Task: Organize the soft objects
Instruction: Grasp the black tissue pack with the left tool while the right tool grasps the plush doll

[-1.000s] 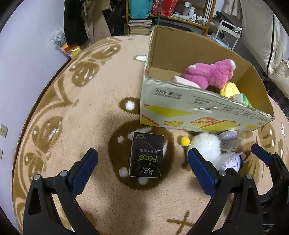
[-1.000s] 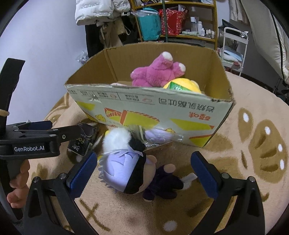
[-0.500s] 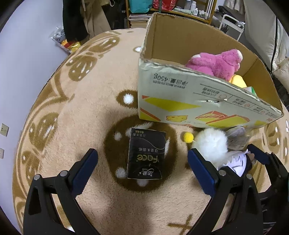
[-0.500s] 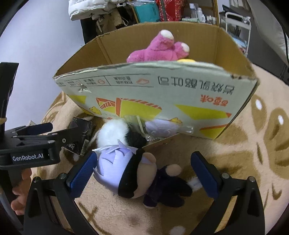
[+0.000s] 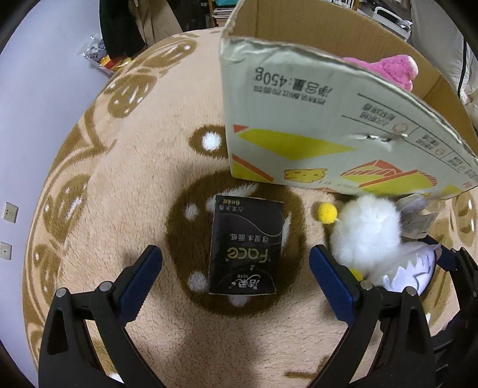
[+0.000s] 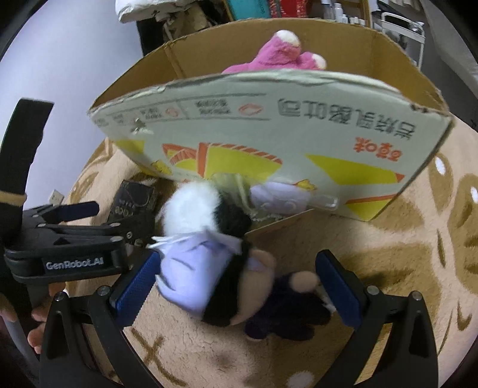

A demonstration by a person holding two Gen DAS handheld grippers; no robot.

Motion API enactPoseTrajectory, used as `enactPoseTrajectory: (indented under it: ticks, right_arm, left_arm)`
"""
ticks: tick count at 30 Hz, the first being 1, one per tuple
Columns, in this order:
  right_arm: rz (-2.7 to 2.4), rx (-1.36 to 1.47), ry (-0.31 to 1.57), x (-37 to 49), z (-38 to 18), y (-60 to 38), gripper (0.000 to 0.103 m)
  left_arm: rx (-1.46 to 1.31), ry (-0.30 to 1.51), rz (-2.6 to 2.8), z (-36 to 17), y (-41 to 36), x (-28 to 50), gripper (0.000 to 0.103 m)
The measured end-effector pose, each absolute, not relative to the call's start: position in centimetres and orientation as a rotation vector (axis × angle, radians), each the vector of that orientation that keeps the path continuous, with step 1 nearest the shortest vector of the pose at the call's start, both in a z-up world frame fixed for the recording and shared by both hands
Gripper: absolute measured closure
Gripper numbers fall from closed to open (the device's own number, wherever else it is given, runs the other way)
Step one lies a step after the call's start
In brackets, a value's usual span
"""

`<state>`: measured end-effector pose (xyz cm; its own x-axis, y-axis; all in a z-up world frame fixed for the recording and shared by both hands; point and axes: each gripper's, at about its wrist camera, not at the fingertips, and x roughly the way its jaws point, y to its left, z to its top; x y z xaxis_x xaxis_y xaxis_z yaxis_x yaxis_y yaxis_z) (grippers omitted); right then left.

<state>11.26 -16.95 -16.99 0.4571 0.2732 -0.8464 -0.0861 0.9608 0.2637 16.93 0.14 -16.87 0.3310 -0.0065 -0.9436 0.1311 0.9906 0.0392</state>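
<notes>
A black tissue pack [image 5: 246, 244] lies on the tan rug, between the open fingers of my left gripper [image 5: 236, 280]. A plush doll with lilac hair [image 6: 209, 274] lies on the rug between the open fingers of my right gripper [image 6: 236, 289]; it also shows in the left wrist view [image 5: 409, 268]. A white fluffy pompom toy [image 5: 367, 229] with a yellow ball [image 5: 327, 212] lies beside it. The cardboard box [image 5: 328, 128] stands just behind, holding a pink plush [image 6: 277, 56].
A small packaged lilac toy [image 6: 280, 198] lies against the box front. The left gripper's body [image 6: 68, 250] shows at the left of the right wrist view. Shelves and hanging clothes [image 5: 125, 27] stand beyond the round rug [image 5: 119, 179].
Both grippers have moved forward and lower. The tissue pack now sits between the left fingers, and the doll sits between the right fingers. Both stay open.
</notes>
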Motion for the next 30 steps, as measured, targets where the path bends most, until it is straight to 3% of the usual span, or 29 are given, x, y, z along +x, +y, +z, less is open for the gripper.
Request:
enactPoseTrajectory:
  ticks: [6, 15, 30]
  right_arm:
    - [0.228, 0.162, 1.110, 11.5, -17.9, -16.0, 0.000]
    - [0.225, 0.144, 1.138, 11.8, -18.7, -15.3, 0.000]
    - [0.218, 0.252, 1.133, 10.1, -17.5, -18.4, 0.020]
  left_arm:
    - [0.079, 1.255, -0.088, -17.6, 0.7, 17.4, 0.021]
    - [0.081, 1.236, -0.062, -18.2, 1.1, 17.5, 0.056]
    - [0.006, 1.154, -0.041, -15.3, 2.2, 15.4, 0.057]
